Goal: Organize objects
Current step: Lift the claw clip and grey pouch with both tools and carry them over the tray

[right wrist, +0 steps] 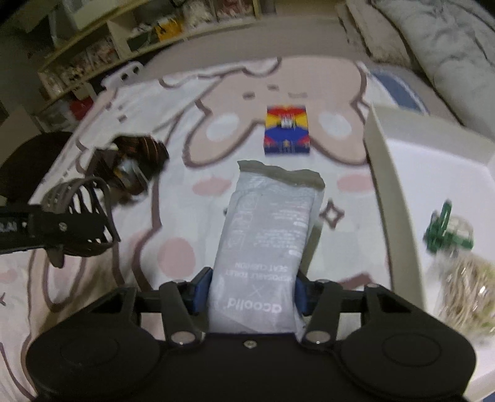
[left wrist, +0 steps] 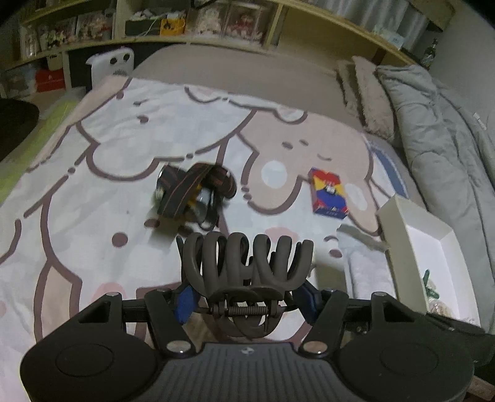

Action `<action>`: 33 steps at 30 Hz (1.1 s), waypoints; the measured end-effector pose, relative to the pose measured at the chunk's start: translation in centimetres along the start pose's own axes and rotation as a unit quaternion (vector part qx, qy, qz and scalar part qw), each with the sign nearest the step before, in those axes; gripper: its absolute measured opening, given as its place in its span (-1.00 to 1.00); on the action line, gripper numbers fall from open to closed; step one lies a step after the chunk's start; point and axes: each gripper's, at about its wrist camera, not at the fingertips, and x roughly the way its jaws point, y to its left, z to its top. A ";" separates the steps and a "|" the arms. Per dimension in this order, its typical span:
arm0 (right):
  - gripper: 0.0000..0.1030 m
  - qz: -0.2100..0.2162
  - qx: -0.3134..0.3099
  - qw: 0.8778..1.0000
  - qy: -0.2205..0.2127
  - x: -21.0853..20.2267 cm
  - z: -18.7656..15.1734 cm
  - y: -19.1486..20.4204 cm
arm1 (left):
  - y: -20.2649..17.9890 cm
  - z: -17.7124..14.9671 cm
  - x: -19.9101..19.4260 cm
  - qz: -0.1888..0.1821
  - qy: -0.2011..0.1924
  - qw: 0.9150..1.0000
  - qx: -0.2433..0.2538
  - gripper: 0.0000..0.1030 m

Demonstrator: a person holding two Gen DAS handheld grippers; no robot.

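My left gripper (left wrist: 246, 301) is shut on a dark grey claw hair clip (left wrist: 246, 263), held above the cartoon blanket. The same clip (right wrist: 79, 216) and gripper show at the left of the right wrist view. My right gripper (right wrist: 252, 292) is shut on a grey toilet-seat-cushion packet (right wrist: 269, 241), left of the white box. A headlamp with a striped strap (left wrist: 195, 191) (right wrist: 136, 164) lies on the blanket. A red, yellow and blue card box (left wrist: 329, 194) (right wrist: 286, 130) lies further right.
A white open box (left wrist: 399, 244) (right wrist: 393, 198) sits at the right on the bed, holding a green clip (right wrist: 442, 228) and a pale bundle (right wrist: 467, 287). Grey pillows (left wrist: 439, 136) lie beyond. Shelves (left wrist: 154, 27) line the back wall.
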 end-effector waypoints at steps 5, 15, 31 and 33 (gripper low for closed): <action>0.05 -0.003 -0.030 0.999 -0.041 -2.1 1.4 -0.5 | -0.8 0.4 -1.1 -0.003 -0.024 1.000 0.007 0.26; 0.05 0.004 -0.036 0.996 -0.086 -6.0 3.3 -2.5 | -1.9 0.8 -1.6 -0.012 -0.035 0.999 0.021 0.26; 0.06 -0.002 -0.021 0.994 -0.106 -9.8 4.9 -7.7 | -8.2 2.1 -2.1 -0.026 -0.048 0.995 0.081 0.26; 0.06 -0.008 -0.016 0.994 -0.107 -10.3 5.0 -9.2 | -9.5 2.0 -1.5 -0.034 -0.046 0.995 0.087 0.26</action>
